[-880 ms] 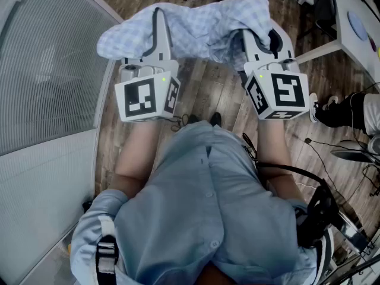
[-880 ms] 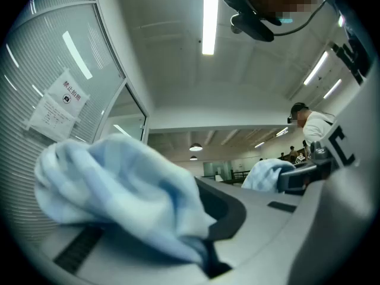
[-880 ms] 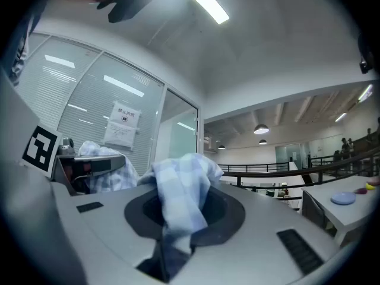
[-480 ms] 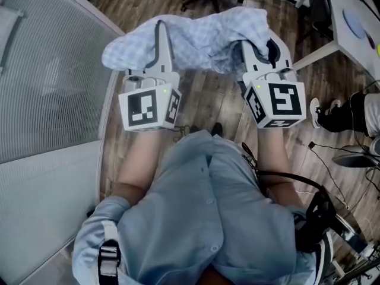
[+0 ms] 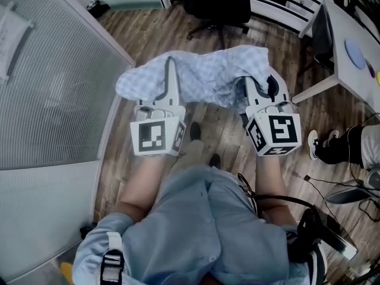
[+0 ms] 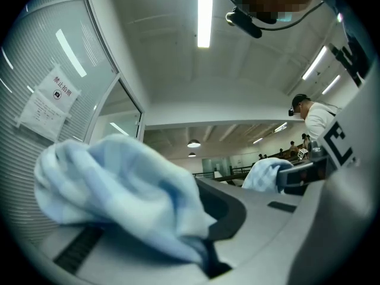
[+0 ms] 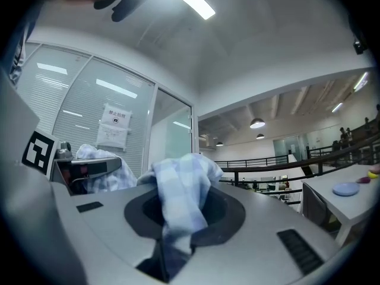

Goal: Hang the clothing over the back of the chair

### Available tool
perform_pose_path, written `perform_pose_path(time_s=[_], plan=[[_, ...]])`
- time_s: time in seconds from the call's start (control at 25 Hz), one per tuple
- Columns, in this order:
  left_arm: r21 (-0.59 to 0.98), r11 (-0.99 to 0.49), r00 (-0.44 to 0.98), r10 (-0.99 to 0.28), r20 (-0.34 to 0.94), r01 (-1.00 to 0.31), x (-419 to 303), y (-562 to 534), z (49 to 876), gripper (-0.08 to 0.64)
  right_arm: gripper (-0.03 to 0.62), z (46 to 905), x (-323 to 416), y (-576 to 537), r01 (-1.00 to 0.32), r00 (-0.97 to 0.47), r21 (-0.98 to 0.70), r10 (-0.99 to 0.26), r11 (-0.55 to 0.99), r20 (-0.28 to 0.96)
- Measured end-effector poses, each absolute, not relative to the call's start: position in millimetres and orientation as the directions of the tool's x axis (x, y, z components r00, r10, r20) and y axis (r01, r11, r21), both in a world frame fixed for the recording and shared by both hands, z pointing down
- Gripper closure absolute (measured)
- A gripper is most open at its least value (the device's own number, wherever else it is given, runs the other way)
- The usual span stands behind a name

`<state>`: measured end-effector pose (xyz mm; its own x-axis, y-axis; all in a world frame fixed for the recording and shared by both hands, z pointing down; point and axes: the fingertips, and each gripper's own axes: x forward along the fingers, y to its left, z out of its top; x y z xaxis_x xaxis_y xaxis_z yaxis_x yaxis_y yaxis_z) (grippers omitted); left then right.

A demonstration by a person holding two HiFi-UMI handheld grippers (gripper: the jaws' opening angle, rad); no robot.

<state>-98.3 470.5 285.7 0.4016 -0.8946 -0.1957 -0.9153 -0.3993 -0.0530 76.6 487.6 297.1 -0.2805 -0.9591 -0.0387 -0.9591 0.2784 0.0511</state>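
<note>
Clamped on the pale blue checked garment (image 5: 208,76) with left tongs (image 5: 168,76) and right tongs (image 5: 252,86) alike; held spread between both above the wooden floor (image 5: 222,120).

Open office: glass partition (image 5: 53,94), black swivel chair (image 5: 217,2), white desk (image 5: 356,61), wood-look floor (image 5: 148,34)

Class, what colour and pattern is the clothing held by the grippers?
The clothing is pale blue-and-white check; right gripper view shows it best.

The checked garment (image 5: 208,76) is soft, crumpled pale-blue woven cloth. The left gripper (image 5: 169,70) and right gripper (image 5: 258,88) are smooth matt grey plastic. The floor (image 5: 222,120) is dark wood plank with a slight sheen.
</note>
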Motion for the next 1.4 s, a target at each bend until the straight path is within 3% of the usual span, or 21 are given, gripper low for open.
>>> perform_pose_path(time_s=[0.76,1.4], plan=[[-0.072,-0.368,0.374,-0.892,-0.255,-0.927,-50.7,232.1,239.2,0.543,0.515,260.6,122.4,248.2,-0.949,-0.315,0.061,-0.946,0.31,-0.078],[-0.062,-0.352,0.357,-0.912,-0.203,-0.934,-59.2,131.2,288.0,0.543,0.515,298.1,117.6,142.4,-0.945,-0.326,0.053,-0.944,0.323,-0.054]])
